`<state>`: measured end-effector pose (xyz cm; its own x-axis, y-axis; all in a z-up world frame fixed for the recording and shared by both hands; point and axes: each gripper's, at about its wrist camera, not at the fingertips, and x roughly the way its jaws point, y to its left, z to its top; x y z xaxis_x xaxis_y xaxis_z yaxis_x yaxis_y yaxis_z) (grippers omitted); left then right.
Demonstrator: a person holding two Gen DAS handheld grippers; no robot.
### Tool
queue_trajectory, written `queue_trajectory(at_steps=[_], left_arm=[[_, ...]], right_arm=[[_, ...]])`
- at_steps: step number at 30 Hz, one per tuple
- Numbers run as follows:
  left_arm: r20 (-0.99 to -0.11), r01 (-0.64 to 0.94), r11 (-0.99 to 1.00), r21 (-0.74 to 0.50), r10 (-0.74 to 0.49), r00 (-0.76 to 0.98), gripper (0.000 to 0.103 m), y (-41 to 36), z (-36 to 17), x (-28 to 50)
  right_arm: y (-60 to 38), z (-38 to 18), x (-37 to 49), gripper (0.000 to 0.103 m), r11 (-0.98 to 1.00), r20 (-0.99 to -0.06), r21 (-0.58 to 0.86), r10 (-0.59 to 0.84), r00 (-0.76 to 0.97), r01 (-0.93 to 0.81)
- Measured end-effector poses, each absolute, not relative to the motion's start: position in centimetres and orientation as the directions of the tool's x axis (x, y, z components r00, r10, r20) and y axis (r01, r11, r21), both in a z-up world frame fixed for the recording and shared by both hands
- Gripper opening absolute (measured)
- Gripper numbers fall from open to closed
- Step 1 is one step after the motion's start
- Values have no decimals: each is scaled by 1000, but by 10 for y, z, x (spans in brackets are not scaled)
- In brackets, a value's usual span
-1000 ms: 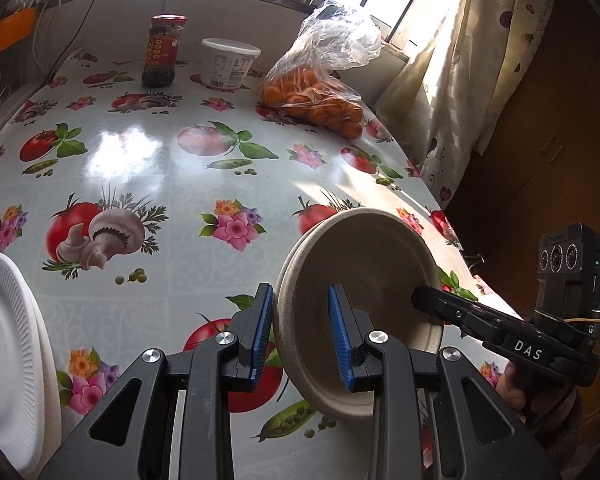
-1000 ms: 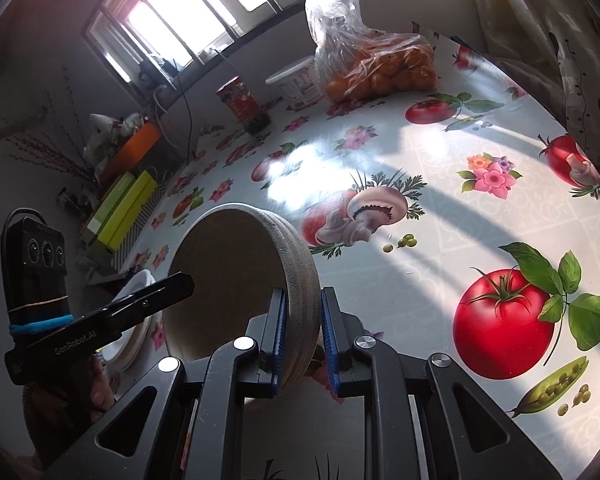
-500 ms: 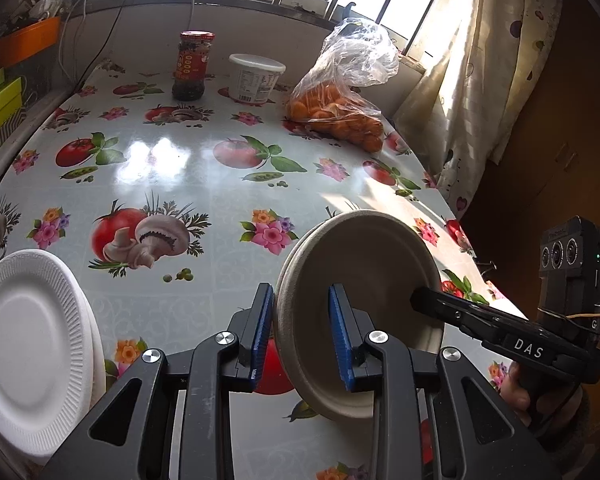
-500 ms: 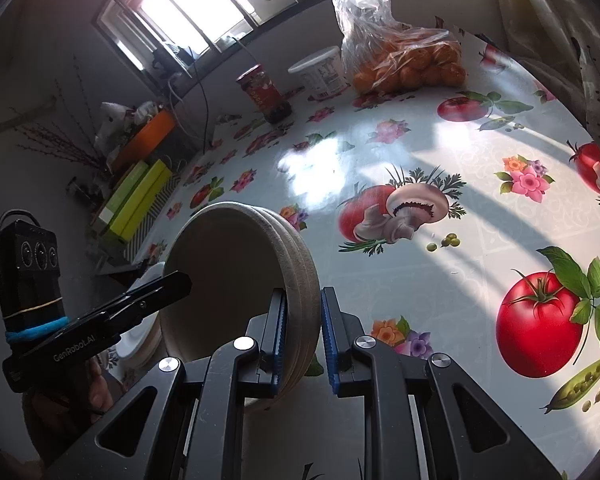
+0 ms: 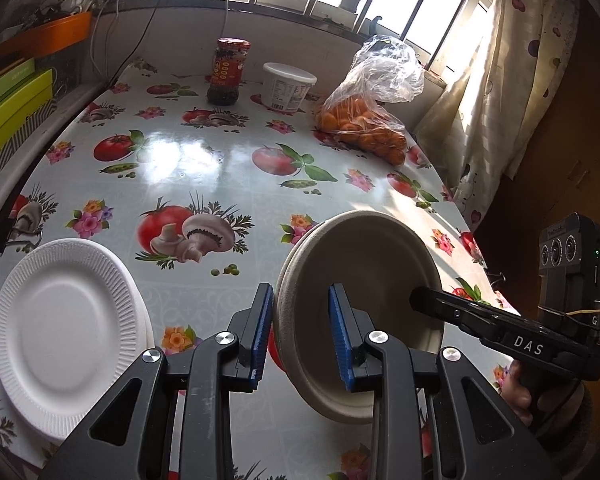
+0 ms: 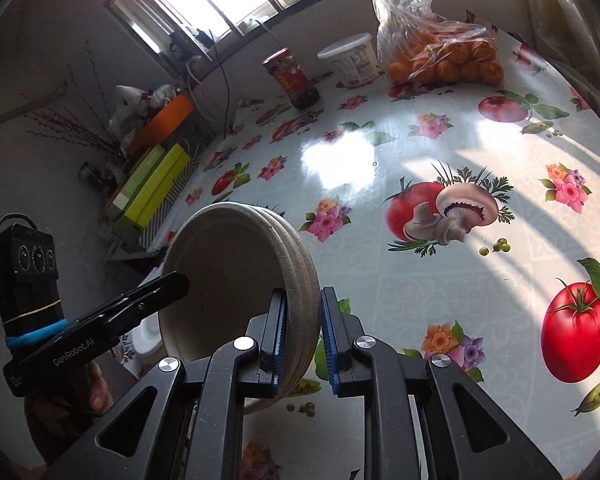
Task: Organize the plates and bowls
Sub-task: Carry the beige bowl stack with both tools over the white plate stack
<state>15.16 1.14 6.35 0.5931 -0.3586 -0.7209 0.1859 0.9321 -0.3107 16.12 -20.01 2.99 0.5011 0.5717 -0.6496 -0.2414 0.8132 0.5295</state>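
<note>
Beige pulp bowls [image 5: 364, 280], nested in a stack of about three, are hanging tilted on edge above the surface [image 5: 204, 168], held between both tools. Your left tool [image 5: 300, 332] is gripping the stack's near rim: one blue pad is pressing on the outside, the other is sitting inside the bowl cavity, so the jaws are standing partly apart with the stacked wall between them. Your right tool [image 6: 303, 332] is clamping the opposite rim, its jaws nearly closed across the layered edges [image 6: 300, 276]. In the left wrist view the right tool is appearing as a black finger reaching into the bowl from the right, with your hand [image 5: 520, 392] wrapping its grip. In the right wrist view the left tool's finger is entering the bowl from the left.

White paper plates [image 5: 64, 332] are lying stacked flat on the surface at the near left, apart from the bowls.

At the far edge, below the window, a red-lidded jar [image 5: 229, 72], a white tub [image 5: 288, 86] and a clear bag of oranges [image 5: 364, 120] are standing in a row.
</note>
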Motion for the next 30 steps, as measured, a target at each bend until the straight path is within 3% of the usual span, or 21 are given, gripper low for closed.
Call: queue_trajectory(at_steps=[30], left_arm=[[-708, -61, 951, -305, -183, 682, 29, 131, 78, 113]], right_arm=[[-68, 48, 181, 17, 717, -636, 543, 691, 343, -437]])
